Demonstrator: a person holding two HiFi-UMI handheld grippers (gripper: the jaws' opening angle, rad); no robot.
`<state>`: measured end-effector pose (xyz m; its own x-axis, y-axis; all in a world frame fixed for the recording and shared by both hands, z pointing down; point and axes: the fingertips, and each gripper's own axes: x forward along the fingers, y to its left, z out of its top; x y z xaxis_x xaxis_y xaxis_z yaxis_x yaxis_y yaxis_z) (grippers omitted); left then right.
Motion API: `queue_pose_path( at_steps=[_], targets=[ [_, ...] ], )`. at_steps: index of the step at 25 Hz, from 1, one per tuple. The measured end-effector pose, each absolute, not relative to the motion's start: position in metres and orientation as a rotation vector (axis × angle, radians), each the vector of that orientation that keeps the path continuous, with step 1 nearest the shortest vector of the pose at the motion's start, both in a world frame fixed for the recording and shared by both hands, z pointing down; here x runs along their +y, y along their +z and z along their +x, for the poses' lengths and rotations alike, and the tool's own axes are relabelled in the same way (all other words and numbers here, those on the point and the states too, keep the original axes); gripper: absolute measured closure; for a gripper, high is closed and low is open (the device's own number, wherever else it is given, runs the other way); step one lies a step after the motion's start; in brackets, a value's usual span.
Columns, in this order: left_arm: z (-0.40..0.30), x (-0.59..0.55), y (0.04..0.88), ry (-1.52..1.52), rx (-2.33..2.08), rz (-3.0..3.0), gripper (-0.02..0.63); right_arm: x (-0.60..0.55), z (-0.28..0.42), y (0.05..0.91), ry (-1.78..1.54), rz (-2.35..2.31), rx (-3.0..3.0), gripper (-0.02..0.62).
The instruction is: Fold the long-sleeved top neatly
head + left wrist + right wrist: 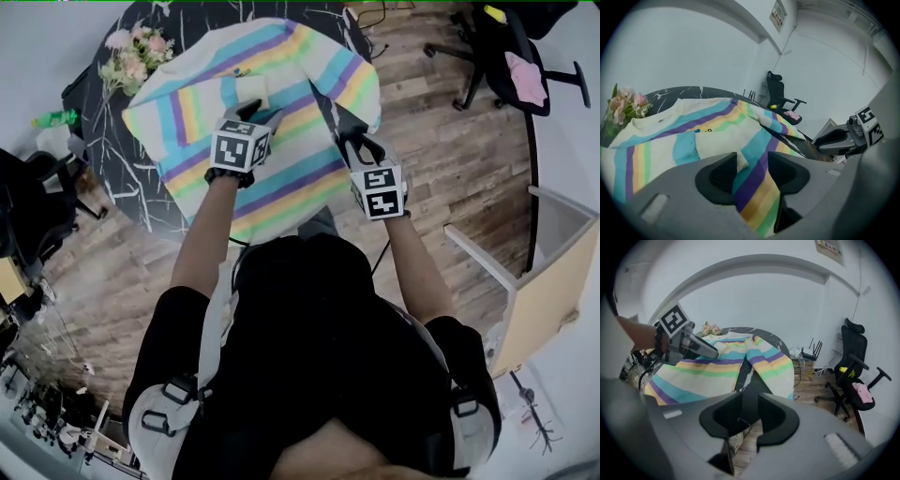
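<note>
Top: pastel-striped long-sleeved top (281,150) is spread on a dark marbled round table (117,178).
Left gripper (752,173): jaws held apart over the body; cloth between them, not pinched.
Right gripper (750,411): jaws parted, nothing held.
Relation: draped sleeve (776,364) lies straight ahead of the right gripper, which is judged nearer.

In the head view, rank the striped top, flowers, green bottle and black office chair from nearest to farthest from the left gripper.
From the left gripper:
1. striped top: directly under it, with fabric between its jaws.
2. flowers: upper left, just past the top's edge.
3. green bottle: far left.
4. black office chair: far upper right, well away from the top.
</note>
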<state>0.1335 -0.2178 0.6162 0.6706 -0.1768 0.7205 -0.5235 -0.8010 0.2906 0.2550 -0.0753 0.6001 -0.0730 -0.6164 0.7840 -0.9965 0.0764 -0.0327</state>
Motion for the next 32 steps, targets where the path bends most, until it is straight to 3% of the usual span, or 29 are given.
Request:
queue_pose_path(
  at_steps=[13, 19, 25, 27, 29, 32],
  targets=[
    [0.163, -0.191, 0.589, 0.984, -0.519, 2.427, 0.390, -0.028, 0.345, 0.659, 0.932, 1.683, -1.594, 0.462],
    [0.179, -0.171, 0.591, 0.993, -0.469, 2.400, 0.390, -0.049, 0.337, 0.690, 0.929, 1.534, -1.662, 0.376],
    [0.172, -0.165, 0.592, 1.015, -0.492, 2.378, 0.391, -0.066, 0.335, 0.705, 0.911, 1.544, -1.677, 0.376],
    [0.169, -0.164, 0.592, 1.011, -0.500, 2.369, 0.391, -0.068, 0.339, 0.705, 0.905, 1.563, -1.667, 0.427],
    [0.166, -0.163, 0.593, 1.004, -0.509, 2.362, 0.395, -0.070, 0.348, 0.701, 0.881, 1.589, -1.644, 0.541],
    [0.163, -0.162, 0.594, 0.993, -0.520, 2.355, 0.396, -0.070, 0.367, 0.694, 0.836, 1.617, -1.585, 0.554]
  ],
)
